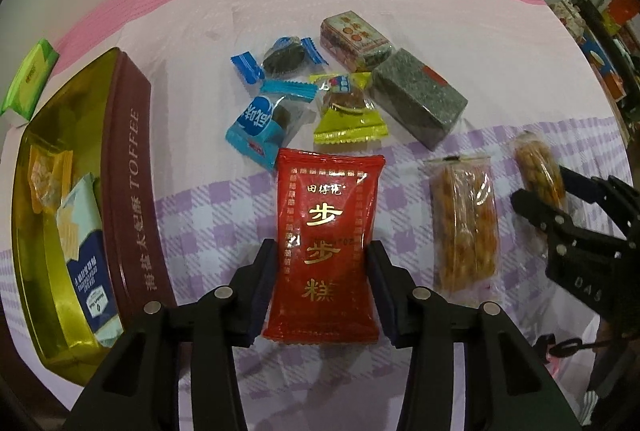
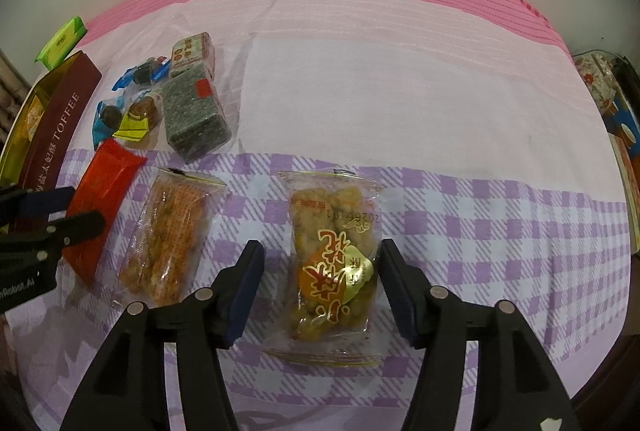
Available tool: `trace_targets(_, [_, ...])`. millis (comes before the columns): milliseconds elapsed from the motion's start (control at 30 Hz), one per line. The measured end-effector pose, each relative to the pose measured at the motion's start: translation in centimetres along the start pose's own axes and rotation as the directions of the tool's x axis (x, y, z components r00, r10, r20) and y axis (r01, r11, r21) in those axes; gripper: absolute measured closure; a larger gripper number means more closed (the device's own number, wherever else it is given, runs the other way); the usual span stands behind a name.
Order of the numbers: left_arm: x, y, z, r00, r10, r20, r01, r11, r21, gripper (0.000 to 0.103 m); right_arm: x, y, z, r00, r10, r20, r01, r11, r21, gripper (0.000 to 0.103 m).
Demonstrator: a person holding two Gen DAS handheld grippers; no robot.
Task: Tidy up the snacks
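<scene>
My left gripper (image 1: 322, 277) has its pads against both sides of a red snack packet (image 1: 326, 243) with gold characters, lying on the cloth; the packet also shows in the right wrist view (image 2: 100, 199). My right gripper (image 2: 322, 283) is open around a clear packet of golden fried snack (image 2: 334, 263), with gaps on both sides. A second clear fried-snack packet (image 2: 168, 235) lies between them. A brown and gold TOFFEE tin (image 1: 128, 175) stands open at the left, with a few packets inside.
Behind the red packet lie blue-wrapped candies (image 1: 260, 123), a yellow-wrapped candy (image 1: 348, 115), a dark grey block (image 1: 420, 95) and a patterned box (image 1: 352, 39). A green packet (image 1: 30, 79) lies beyond the tin. Cluttered shelves stand at the far right.
</scene>
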State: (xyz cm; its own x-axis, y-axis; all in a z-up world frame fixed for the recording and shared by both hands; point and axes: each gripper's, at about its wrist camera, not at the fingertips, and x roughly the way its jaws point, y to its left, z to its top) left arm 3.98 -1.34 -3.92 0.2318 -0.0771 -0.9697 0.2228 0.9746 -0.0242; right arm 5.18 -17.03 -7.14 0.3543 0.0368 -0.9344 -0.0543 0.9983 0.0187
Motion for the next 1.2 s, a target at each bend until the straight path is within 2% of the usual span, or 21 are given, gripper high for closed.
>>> trace_targets(300, [0.5,-0.7,1.4,0.999,0.010,-0.033,-0.010,1.000,0.012,0.053,0.1,0.0,0.1,1.000,-0.002,-0.002,0.002,1.000,0.001,0.044])
trace_targets(500, [1.5,-1.5,4.0,0.998,-0.002,-0.065,0.001,1.000,-0.026,0.048,0.2,0.4,0.0,1.000,-0.001,-0.002,0.001,1.000,-0.008,0.040])
trace_targets(600, [2.0,-1.8,4.6,0.998,0.016,-0.068,-0.017,1.000,-0.019,0.048,0.2,0.1,0.0,1.000,-0.001,-0.003,0.001,1.000,-0.009,0.039])
trace_targets(733, [2.5,-1.7,4.7,0.998,0.015,-0.058,-0.015,1.000,-0.014,0.049,0.2,0.3,0.0,1.000,-0.003,-0.003,0.003,1.000,-0.010,0.039])
trace_targets(800, [2.4,-1.8,4.7,0.999,0.016,-0.048,-0.016,1.000,-0.003,0.054,0.2,0.2,0.0,1.000,-0.003,-0.004,0.003,1.000,-0.010,0.039])
trace_targets(900, [2.4,-1.8,4.3,0.999,0.023,-0.031,-0.022,1.000,0.007,0.057,0.2,0.2,0.0,1.000,-0.003,-0.005,0.003,1.000,-0.009,0.039])
trace_targets(1033, [1.9,-1.9,3.7,0.999,0.035,-0.021,-0.035,0.999,0.003,0.058,0.3,0.3,0.0,1.000,-0.005,-0.005,0.004,1.000,-0.009,0.039])
trace_targets(1200, [0.7,-1.3,2.5,1.000,0.017,-0.009,-0.017,1.000,-0.009,0.058,0.3,0.3,0.1,1.000,0.003,-0.017,-0.003,1.000,-0.015,0.039])
